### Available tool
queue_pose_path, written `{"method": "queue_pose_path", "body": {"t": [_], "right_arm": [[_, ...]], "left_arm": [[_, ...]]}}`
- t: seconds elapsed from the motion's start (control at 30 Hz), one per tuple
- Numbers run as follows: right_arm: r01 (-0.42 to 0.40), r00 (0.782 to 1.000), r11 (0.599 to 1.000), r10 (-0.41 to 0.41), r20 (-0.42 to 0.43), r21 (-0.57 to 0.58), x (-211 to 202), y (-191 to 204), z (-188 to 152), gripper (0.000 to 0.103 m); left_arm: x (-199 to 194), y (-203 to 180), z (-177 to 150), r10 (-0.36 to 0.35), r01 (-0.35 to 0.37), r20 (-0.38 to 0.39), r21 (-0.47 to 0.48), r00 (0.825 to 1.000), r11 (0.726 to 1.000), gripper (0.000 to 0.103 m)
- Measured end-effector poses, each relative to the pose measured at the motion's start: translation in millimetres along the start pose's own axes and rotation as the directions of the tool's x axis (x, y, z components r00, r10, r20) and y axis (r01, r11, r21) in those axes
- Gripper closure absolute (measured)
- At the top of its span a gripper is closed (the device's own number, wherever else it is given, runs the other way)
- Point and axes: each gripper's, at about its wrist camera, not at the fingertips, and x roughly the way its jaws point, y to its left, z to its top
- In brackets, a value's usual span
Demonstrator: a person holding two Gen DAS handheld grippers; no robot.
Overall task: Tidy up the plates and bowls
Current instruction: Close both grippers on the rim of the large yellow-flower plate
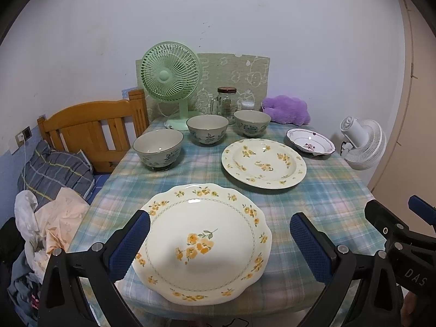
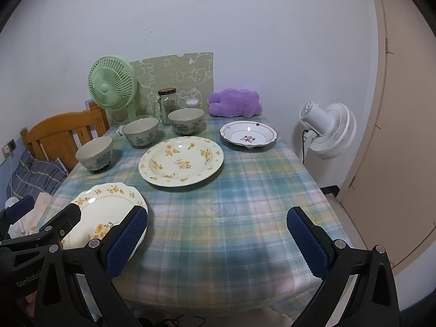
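I hold two grippers over a table covered in a plaid tablecloth (image 2: 231,218). My left gripper (image 1: 219,242) has its blue-padded jaws spread wide and empty, hovering above the scalloped yellow-flowered plate (image 1: 203,242) at the near edge. My right gripper (image 2: 216,237) is likewise spread and empty, above bare cloth just right of that plate. Further back sit a round yellow-flowered plate (image 2: 181,160), a small purple-flowered dish (image 2: 248,136) and three bowls (image 1: 158,148) (image 1: 207,129) (image 1: 252,122) in a loose arc, all apart from one another. The near plate seems to overhang the table edge slightly, so a clumsy pinch on its thin glazed rim could tip it off. The cloth might drag and shift the bowls. Behind them, a green fan (image 1: 170,72) and glass jar (image 1: 226,103) could be knocked by a long reach.
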Motion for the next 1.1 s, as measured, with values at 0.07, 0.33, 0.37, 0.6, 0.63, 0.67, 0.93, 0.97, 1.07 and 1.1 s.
{"method": "queue_pose_path", "body": {"t": [0.07, 0.33, 0.37, 0.6, 0.63, 0.67, 0.93, 0.97, 1.07, 1.1], "right_arm": [[0.003, 1.000, 1.000, -0.003, 0.004, 0.000, -0.4, -0.2, 0.3, 0.000], [0.009, 1.000, 1.000, -0.008, 0.020, -0.001, -1.2, 0.2, 3.3, 0.000], [0.009, 1.000, 1.000, -0.009, 0.023, -0.003, -1.7, 0.3, 3.2, 0.000], [0.008, 1.000, 1.000, -0.008, 0.025, -0.009, -2.2, 1.0, 4.0, 0.000], [0.008, 1.000, 1.000, -0.007, 0.025, -0.008, -2.2, 0.8, 4.1, 0.000], [0.008, 1.000, 1.000, -0.007, 0.025, -0.008, -2.4, 0.6, 4.1, 0.000], [-0.001, 0.999, 1.000, 0.001, 0.032, -0.021, -3.3, 3.3, 4.3, 0.000], [0.000, 1.000, 1.000, 0.001, 0.030, -0.021, -3.3, 3.0, 4.5, 0.000], [0.001, 1.000, 1.000, -0.001, 0.030, -0.018, -3.8, 3.1, 4.1, 0.000], [0.000, 1.000, 1.000, 0.000, 0.028, -0.017, -2.2, 2.6, 4.8, 0.000]], "left_arm": [[0.6, -0.4, 1.1, -0.001, 0.001, 0.002, 0.002, 1.000, 1.000, 0.001], [0.9, -1.2, 3.3, 0.004, -0.004, 0.019, 0.007, 1.000, 1.000, 0.001], [1.1, -0.9, 3.5, 0.004, -0.005, 0.020, 0.005, 1.000, 1.000, 0.001], [0.8, -0.6, 2.5, 0.006, -0.006, 0.021, 0.003, 1.000, 1.000, 0.001], [0.7, -0.6, 2.6, 0.005, -0.005, 0.021, 0.004, 1.000, 1.000, 0.001], [0.7, -0.5, 2.6, 0.005, -0.005, 0.022, 0.004, 1.000, 1.000, 0.001], [1.9, -0.5, 3.2, 0.009, -0.009, 0.019, -0.003, 1.000, 1.000, 0.001], [1.8, -0.7, 3.2, 0.011, -0.011, 0.020, -0.002, 1.000, 1.000, 0.001], [2.2, -0.7, 3.4, 0.010, -0.010, 0.019, -0.002, 1.000, 1.000, 0.001], [2.1, -0.5, 3.4, 0.010, -0.010, 0.018, -0.003, 1.000, 1.000, 0.001]]}}
